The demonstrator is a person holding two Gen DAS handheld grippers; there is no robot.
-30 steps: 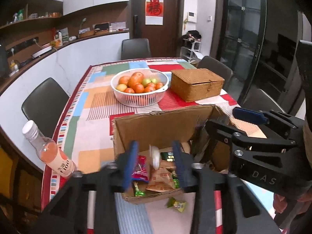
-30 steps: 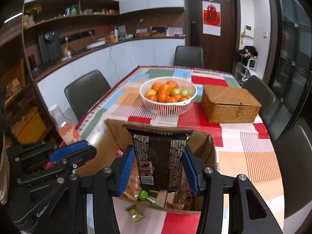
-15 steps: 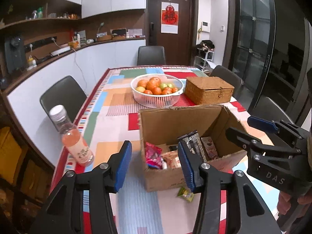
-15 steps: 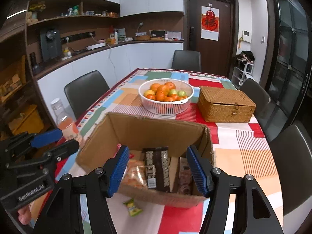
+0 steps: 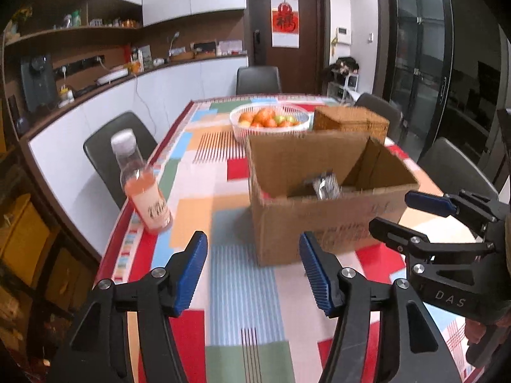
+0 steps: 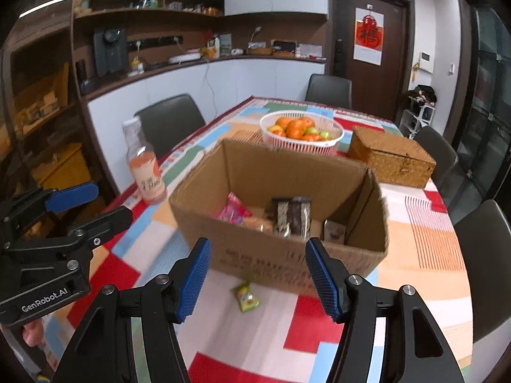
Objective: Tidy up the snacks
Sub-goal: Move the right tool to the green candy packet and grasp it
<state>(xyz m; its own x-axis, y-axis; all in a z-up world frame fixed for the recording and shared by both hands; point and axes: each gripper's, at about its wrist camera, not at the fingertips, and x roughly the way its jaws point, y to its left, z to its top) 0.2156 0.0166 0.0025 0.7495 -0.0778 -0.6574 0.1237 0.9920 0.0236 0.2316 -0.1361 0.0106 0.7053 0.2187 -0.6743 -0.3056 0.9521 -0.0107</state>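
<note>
My right gripper (image 6: 257, 276) and left gripper (image 5: 254, 269), jaws spread and empty, the left's just widened; drop-off done; next: candy (image 6: 246, 296) beside box (image 6: 287, 265), near table's edge.

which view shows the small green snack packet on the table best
The right wrist view. The green snack packet lies in plain sight on the tablecloth, just in front of the cardboard box, between the open right gripper fingers. The left wrist view does not show it at all; there only the box front is seen.
</note>
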